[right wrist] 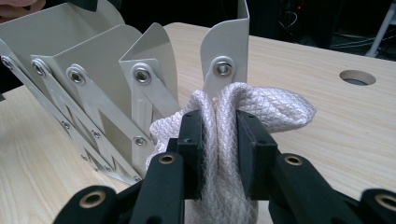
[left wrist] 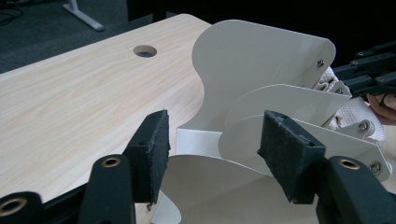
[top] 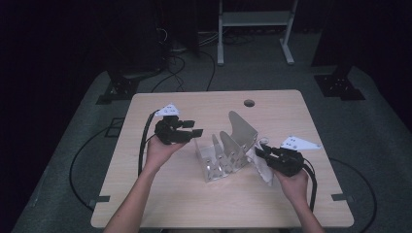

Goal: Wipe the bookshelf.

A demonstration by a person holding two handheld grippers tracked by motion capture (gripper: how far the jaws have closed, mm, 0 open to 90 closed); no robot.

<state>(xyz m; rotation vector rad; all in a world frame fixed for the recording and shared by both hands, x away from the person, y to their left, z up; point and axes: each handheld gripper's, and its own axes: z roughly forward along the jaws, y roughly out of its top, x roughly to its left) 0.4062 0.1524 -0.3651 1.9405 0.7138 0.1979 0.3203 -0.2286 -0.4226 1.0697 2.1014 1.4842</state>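
right gripper (right wrist: 219, 144): jaws clamped on the white woven cloth (right wrist: 261, 105), beside the white metal folding rack (top: 228, 150). left gripper (left wrist: 212, 154): jaws apart, straddling a rack plate, ungripped. cloth not yet racked.

Table (top: 160, 204): bare wood along the near edge and the far left; a gripper passes freely there.
Centre: metal folding rack (top: 228, 150) stands upright, its plates fanned out, blocking a straight path between the two hands.
Rack slots: narrow gaps between plates, open at the top.
Right end of rack: white cloth (right wrist: 233, 121) bunched against the last plate (right wrist: 224, 56), pinched in the right gripper (right wrist: 219, 140); that side is crowded.
Left end: left gripper (left wrist: 212, 154), jaws apart, nothing between its pads, just before the nearest plate (left wrist: 224, 191).
Far edge: cable hole (top: 249, 103), well apart from the rack.
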